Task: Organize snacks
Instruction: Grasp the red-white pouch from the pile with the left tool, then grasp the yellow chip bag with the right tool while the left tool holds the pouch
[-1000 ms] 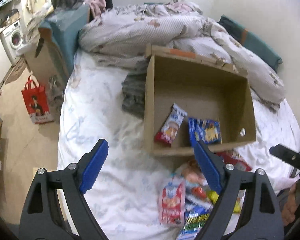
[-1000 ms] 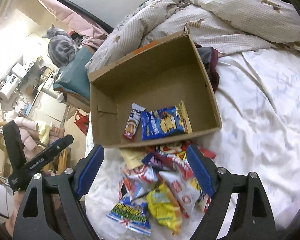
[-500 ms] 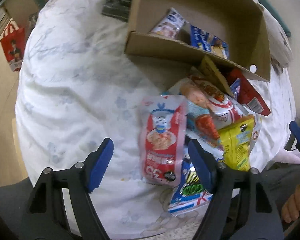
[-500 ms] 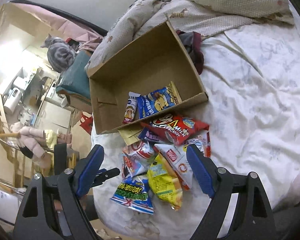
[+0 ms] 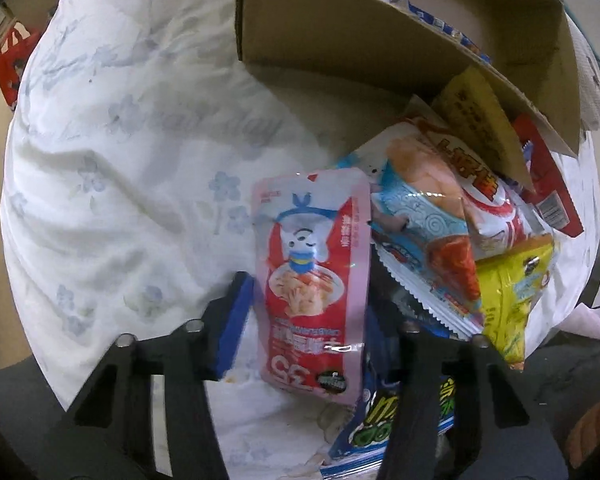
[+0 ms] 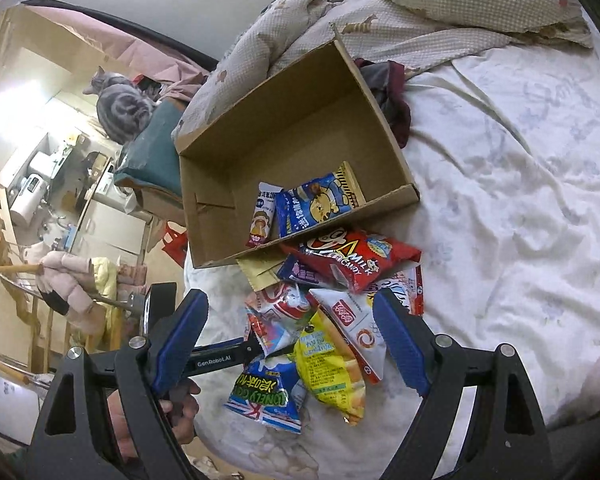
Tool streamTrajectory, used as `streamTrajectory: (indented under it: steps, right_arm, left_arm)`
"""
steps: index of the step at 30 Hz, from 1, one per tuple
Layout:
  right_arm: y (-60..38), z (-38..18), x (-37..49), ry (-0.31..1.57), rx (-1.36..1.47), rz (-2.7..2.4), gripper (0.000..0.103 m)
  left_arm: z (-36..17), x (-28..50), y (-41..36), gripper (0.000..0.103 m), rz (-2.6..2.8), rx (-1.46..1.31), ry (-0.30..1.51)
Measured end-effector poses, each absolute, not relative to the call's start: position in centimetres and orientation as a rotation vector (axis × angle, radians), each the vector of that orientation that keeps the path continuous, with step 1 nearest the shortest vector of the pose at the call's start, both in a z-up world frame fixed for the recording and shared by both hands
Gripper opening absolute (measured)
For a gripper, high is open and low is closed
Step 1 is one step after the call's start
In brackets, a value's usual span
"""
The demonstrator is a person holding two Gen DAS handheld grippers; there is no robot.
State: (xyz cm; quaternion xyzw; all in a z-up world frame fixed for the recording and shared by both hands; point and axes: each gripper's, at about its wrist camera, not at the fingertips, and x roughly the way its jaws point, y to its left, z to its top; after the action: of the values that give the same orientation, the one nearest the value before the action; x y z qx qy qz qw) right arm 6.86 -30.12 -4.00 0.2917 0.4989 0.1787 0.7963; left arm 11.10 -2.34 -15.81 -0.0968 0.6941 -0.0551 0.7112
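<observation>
A pink and red pouch [image 5: 312,280] lies on the white sheet at the left edge of a snack pile. My left gripper [image 5: 308,300] points down over it, jaws closing, the pouch between them. The left pad [image 5: 236,320] is beside the pouch's edge and the other finger is hidden under its right side; the pouch looks uncrushed. My right gripper [image 6: 290,300] hangs open above the pile: a red candy bag [image 6: 352,256], a yellow bag [image 6: 328,364], a blue bag [image 6: 268,396]. The cardboard box [image 6: 204,200] behind holds a blue packet [image 6: 320,204] and a small bar [image 6: 262,220].
A rumpled quilt [image 6: 420,8] and dark clothes [image 6: 388,92] lie behind the box. A grey cat [image 6: 120,112] sits on a teal cushion beside the bed. The bed's edge falls away left of the pile, with a red bag [image 5: 8,60] on the floor.
My left gripper has dropped and tilted down onto the snack pile, and its jaws have narrowed around the pink pouch. The right gripper has shifted a little and stays wide.
</observation>
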Motion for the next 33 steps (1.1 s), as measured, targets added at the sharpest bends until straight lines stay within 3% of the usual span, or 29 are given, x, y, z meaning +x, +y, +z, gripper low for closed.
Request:
streamTrajectory:
  steps: [3, 6, 14, 23, 26, 31, 32, 33]
  right_arm:
    - [-30.0, -4.2, 7.0, 1.078, 0.627, 0.382, 0.087]
    - [-30.0, -4.4, 7.2, 1.086, 0.631, 0.381, 0.087]
    - [-29.3, -5.3, 7.5, 1.156, 0.629, 0.399, 0.087]
    - [-27.5, -9.5, 5.9, 1.398, 0.595, 0.401, 0.086]
    - [-26.7, -11.2, 5.8, 1.478, 0.600, 0.401, 0.077]
    - [-24.5, -13.0, 6.8, 1.539, 0.419, 0.331, 0.075]
    - [-23.6, -13.3, 7.0, 1.555, 0.371, 0.340, 0.061]
    - [-23.0, -13.4, 7.0, 1.565, 0.343, 0.350, 0.055]
  left_arm:
    - [-15.4, 10.7, -2.4, 0.026, -0.104, -0.174, 1.536]
    - [-14.4, 10.2, -1.6, 0.021, -0.090, -0.186, 1.515]
    - [-10.7, 9.2, 0.9, 0.019, -0.027, -0.202, 1.460]
    - [-8.8, 8.8, 0.9, 0.019, -0.063, -0.260, 1.412]
    - [-7.8, 8.3, 1.7, 0.019, -0.091, -0.302, 1.408]
    - [-7.3, 8.0, 2.3, 0.019, -0.109, -0.288, 1.402]
    - [-7.2, 8.3, 2.0, 0.019, -0.105, -0.283, 1.400]
    - [-7.1, 8.4, 2.1, 0.019, -0.098, -0.279, 1.397]
